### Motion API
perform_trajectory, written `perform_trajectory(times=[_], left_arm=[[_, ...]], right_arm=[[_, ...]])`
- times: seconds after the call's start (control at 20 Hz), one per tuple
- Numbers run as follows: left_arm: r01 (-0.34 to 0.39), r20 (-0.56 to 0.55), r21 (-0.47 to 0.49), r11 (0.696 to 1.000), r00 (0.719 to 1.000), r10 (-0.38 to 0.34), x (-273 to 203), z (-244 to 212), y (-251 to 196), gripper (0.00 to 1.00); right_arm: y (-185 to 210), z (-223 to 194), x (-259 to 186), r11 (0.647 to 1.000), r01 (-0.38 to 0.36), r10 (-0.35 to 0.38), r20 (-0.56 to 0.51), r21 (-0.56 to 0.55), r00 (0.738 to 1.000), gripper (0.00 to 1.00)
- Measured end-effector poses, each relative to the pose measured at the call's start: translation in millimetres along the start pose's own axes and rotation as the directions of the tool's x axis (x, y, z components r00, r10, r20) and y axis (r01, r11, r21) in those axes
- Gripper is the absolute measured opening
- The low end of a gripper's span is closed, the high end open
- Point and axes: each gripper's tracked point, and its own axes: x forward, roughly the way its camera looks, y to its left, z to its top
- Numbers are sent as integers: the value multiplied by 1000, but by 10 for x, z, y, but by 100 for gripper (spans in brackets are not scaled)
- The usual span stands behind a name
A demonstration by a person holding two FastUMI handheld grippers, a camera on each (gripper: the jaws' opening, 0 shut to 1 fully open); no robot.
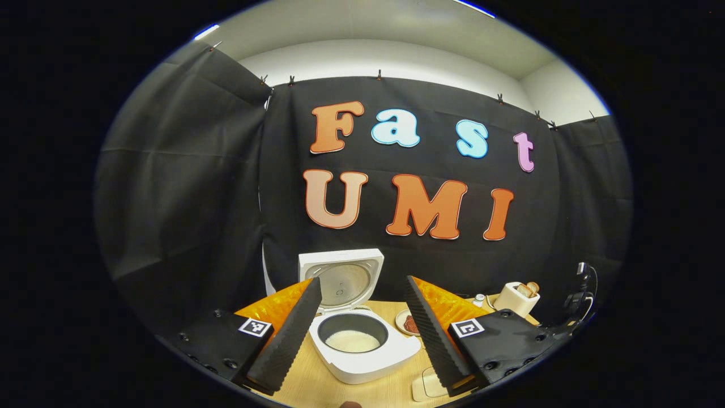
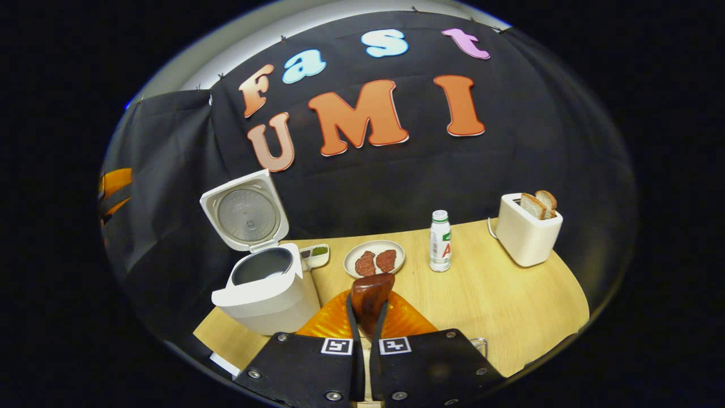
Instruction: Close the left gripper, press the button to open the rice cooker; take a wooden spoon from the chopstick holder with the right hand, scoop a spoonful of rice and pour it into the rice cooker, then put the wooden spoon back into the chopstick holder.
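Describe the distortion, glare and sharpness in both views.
Left gripper view: fisheye bends the light wooden table; the open white rice cooker is sharp, with soft glare on its lid. Right gripper view: the table edge curves strongly; the dark wooden spoon held close is slightly soft, the white toaster crisp.

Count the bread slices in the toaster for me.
2. Both stand side by side in the white toaster at the table's right end: one slice nearer the cooker side, the other just beyond it.

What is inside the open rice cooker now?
In the left gripper view, the rice cooker stands with its lid up, and white rice lies at the bottom of the dark inner pot. How deep the rice goes cannot be seen.
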Motion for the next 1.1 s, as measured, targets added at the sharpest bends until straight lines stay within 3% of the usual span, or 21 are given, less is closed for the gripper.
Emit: perform_trajectory(times=[0.35,0.55,0.8,1.1], left_arm=[[-45,-37,6,999,998,45,-25,-171,242,99],[-60,-57,4,998,997,61,8,-257,336,99],[-69,-63,-6,998,996,68,49,-296,368,100],[-76,-73,10,997,994,76,35,-339,395,100]], right_arm=[[146,-415,304,981,39,-39,5,-188,999,3],[213,-727,341,967,23,-31,-28,-254,999,3],[282,-963,292,987,20,-27,-44,-157,999,3],[516,-1044,324,993,-43,49,-53,111,997,3]])
